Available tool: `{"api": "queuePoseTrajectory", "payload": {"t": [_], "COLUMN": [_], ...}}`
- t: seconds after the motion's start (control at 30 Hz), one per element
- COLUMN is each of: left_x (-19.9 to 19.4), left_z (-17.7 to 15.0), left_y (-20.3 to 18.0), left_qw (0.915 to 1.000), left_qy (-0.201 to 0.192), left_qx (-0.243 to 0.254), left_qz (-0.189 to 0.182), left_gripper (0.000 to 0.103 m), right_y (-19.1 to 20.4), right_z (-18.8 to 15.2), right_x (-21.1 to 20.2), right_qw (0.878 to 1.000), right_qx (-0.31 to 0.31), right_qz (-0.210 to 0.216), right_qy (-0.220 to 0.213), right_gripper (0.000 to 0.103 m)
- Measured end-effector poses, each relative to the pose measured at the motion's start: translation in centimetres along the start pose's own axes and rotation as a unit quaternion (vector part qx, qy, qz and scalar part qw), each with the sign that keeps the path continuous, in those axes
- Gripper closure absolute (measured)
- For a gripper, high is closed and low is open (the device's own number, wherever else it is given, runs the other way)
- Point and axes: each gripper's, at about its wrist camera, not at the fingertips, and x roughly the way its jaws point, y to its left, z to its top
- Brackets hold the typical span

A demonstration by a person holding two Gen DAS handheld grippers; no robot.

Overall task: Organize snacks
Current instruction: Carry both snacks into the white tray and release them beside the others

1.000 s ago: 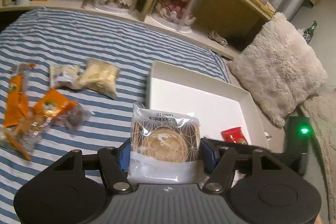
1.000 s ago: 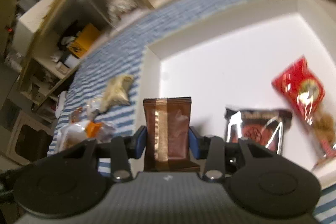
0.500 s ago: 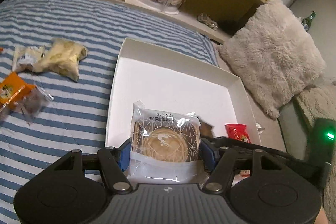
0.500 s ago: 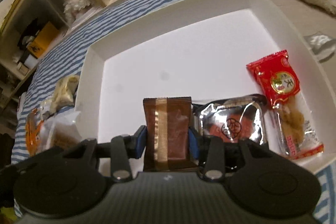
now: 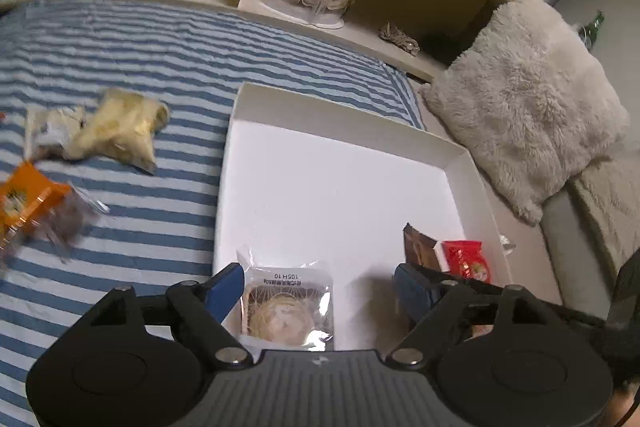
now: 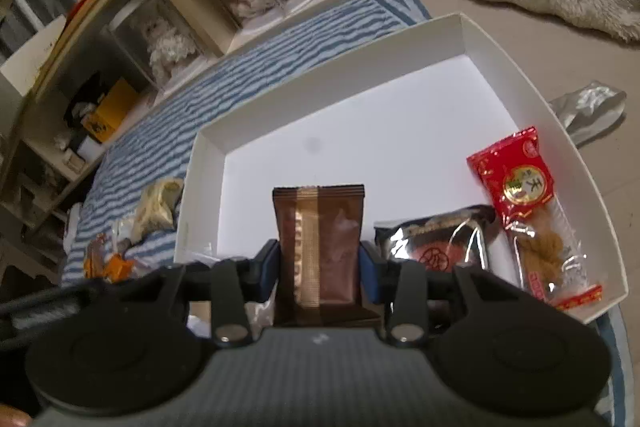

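White cardboard makes up the shallow box [image 5: 460, 163], and it sits on a blue and white striped sheet [image 5: 160, 67]. The box is the spot to find everything else by.

The left gripper [image 5: 320, 287] hangs over the near edge of the box. Its blue fingers [image 5: 224, 287] are spread wide and hold nothing. Between them, on the box floor near the front left corner, lies a clear packet with a round pastry [image 5: 288, 307]. It touches neither finger. The print on its top reads "105H 10", seen upside down.

The right gripper [image 6: 318, 267] is also at the near edge of the box. Its fingers are pressed in on a brown snack bar [image 6: 320, 247] with a gold strip down the front. The bar stands upright. The letters on the strip are too blurry to read.

In the near right part of the box lies a silver and black packet [image 6: 440, 239] with a red round mark. Right beside it, closer to the right wall, lies a long red packet [image 6: 516, 175]. It has a yellow-green circle with a Chinese sign like "天". Its clear lower half shows a brown twisted snack.

Left of the box, on the sheet, lie a pale yellow packet [image 5: 120, 131], a small whitish packet [image 5: 48, 131] and an orange packet [image 5: 24, 199]. Just outside the right wall of the box lies a crumpled silver wrapper [image 6: 588, 107]. A fluffy cream pillow [image 5: 528, 99] sits past the far right corner.
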Motion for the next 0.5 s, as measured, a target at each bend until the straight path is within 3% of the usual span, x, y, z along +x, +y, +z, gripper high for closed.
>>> {"api": "queuePoseTrajectory", "payload": {"t": [0.17, 0.3, 0.5], "left_x": [-0.6, -0.7, -1.0], "left_z": [-0.4, -1.0, -1.6], "left_y": [0.1, 0.4, 1.1], "left_qw": [0.9989, 0.9971, 0.9954], "left_qy": [0.013, 0.026, 0.038], "left_qx": [0.036, 0.053, 0.062], "left_qz": [0.028, 0.047, 0.061], "left_gripper": [0.014, 0.009, 0.002], "right_y": [0.8, 2.0, 2.5], "right_z": [0.3, 0.2, -0.9], "right_x": [0.1, 0.1, -0.7], "right_qw": [0.999, 0.998, 0.995], "right_qx": [-0.027, -0.044, -0.06], "right_qz": [-0.018, -0.044, -0.076], "right_qy": [0.006, 0.009, 0.014], "right_gripper": [0.053, 0.03, 0.021]}}
